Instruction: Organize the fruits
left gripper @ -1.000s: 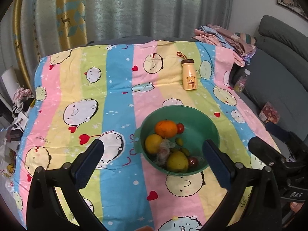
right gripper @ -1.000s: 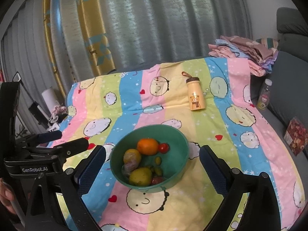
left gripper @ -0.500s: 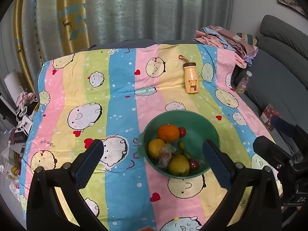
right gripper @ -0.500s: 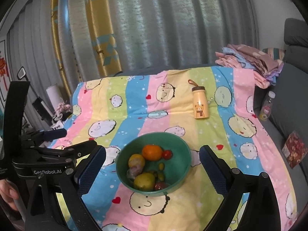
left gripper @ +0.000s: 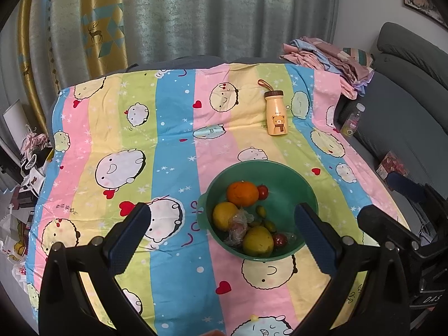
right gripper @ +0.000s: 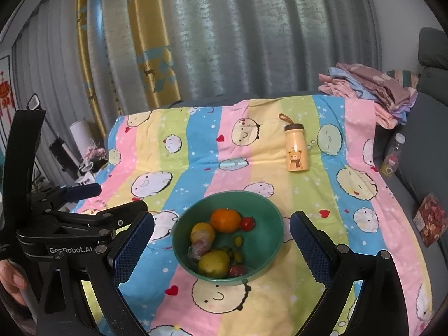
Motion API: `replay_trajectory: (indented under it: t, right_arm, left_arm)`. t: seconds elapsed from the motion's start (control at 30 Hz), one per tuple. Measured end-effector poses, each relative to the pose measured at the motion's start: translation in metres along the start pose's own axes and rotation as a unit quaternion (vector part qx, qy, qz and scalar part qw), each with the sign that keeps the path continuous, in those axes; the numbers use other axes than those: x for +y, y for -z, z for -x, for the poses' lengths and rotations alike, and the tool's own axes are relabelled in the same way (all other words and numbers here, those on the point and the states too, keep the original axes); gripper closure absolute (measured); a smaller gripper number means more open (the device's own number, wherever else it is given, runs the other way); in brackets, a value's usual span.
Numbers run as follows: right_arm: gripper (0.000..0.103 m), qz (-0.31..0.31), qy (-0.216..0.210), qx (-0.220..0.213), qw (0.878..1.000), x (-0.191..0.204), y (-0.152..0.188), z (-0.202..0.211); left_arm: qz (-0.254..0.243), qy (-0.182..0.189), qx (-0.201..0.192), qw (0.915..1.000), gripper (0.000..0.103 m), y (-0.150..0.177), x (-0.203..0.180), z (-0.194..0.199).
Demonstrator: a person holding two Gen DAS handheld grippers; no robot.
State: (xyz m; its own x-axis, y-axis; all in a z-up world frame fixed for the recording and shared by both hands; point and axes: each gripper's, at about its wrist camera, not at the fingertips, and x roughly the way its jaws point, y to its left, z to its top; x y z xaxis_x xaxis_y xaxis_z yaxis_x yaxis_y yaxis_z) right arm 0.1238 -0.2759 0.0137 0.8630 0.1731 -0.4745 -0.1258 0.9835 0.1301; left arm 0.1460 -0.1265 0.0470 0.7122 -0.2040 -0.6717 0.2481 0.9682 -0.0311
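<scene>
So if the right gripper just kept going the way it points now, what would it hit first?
Most likely the green bowl of fruit: it sits centred between the open right gripper fingers, nothing nearer in line. Depth is unclear, so it could meet the fruit or the rim first.

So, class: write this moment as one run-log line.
left gripper: open, empty | right gripper: open, empty | green bowl: holds orange, other fruit | bear bottle: lying on striped cloth

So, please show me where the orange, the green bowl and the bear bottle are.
orange [left gripper: 242, 193], left wrist view, top of its peel.
green bowl [left gripper: 291, 179], left wrist view, bare inner wall.
bear bottle [right gripper: 296, 151], right wrist view, middle of its body.
</scene>
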Motion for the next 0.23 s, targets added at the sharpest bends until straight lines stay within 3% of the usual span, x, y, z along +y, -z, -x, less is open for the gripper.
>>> replay_trajectory:
  t: [0.23]
  right_arm:
    - [0.006, 0.003, -0.002, 0.004, 1.0, 0.0049, 0.0019, -0.0048]
  left_arm:
    - [0.008, 0.002, -0.009, 0.9999, 0.0, -0.0019, 0.0026, -0.0009]
